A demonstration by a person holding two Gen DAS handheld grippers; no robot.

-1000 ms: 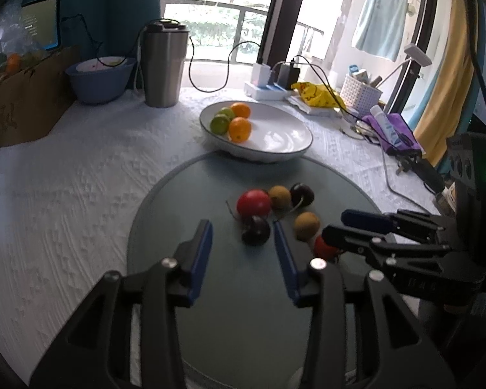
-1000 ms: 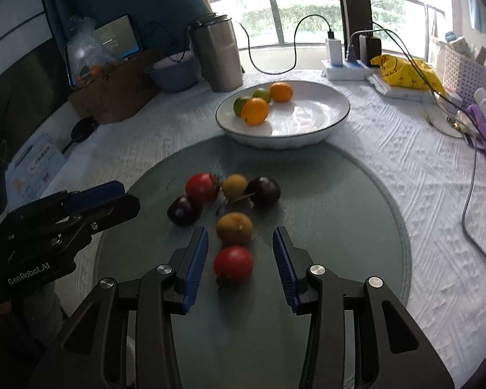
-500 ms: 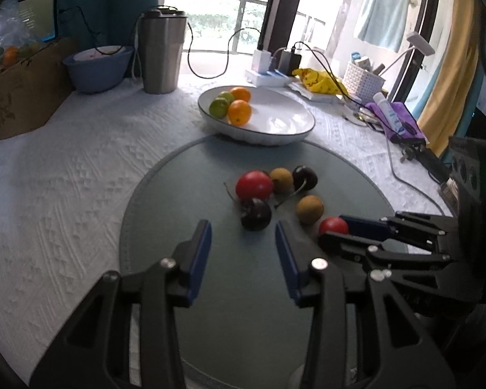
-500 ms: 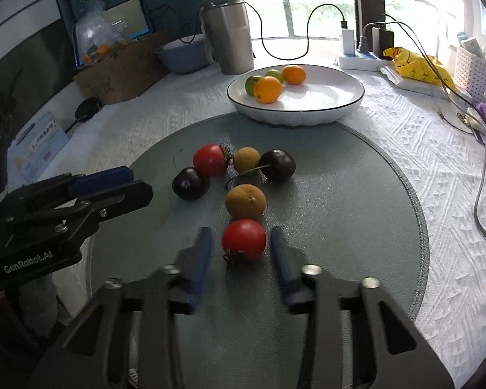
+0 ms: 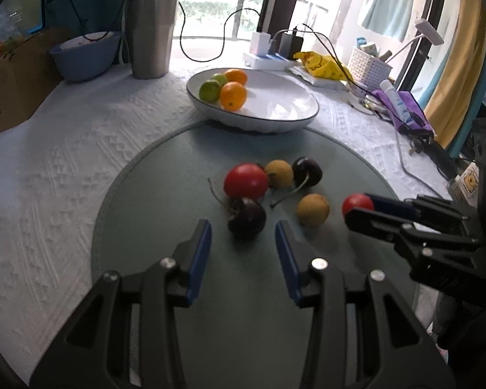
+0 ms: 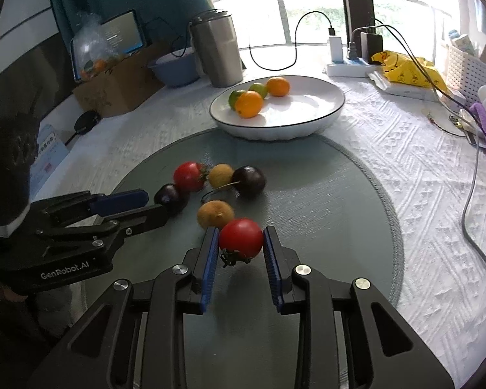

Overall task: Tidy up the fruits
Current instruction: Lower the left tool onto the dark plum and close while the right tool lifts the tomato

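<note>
Since half a second ago, right gripper (image 6: pixel 239 246) has closed from a spread stance onto the near red tomato (image 6: pixel 241 238); both blue pads now touch its sides, stem end toward the camera. Left gripper (image 5: pixel 242 238) has eased forward; its fingers remain spread, holding nothing, with the dark cherry (image 5: pixel 246 218) just beyond the tips, not touching either pad.

Round grey-green mat (image 6: pixel 324 207), near to far:
- Red tomato, pinched in the right gripper, near the mat's centre; whether it rests on the mat or is lifted cannot be told.
- Brown longan (image 6: pixel 215 214), just behind the held tomato, on its left side.
- Dark cherry, left of the longan, partly hidden in the right wrist view by the left gripper's fingertip.
- Second red tomato (image 5: pixel 245 181), touching the dark cherry from behind.
- Second longan (image 5: pixel 279 173), touching that tomato's right side.
- Second dark cherry (image 5: pixel 306 171), right of this longan, its long stem curving toward the near side.

White plate (image 6: pixel 314 103), at the mat's far edge, overlapping it:
- Two oranges (image 6: pixel 248 104) and two green limes (image 5: pixel 210 91), grouped at the plate's left side; the rest of its face is bare.

White textured tablecloth (image 5: pixel 64 149), far edge:
- Steel tumbler (image 5: pixel 150 34), left of the plate.
- Blue bowl (image 5: pixel 86 55), left of the tumbler.
- Power strip with chargers (image 6: pixel 350 61) and yellow bag (image 6: pixel 405 71), right of the plate.
</note>
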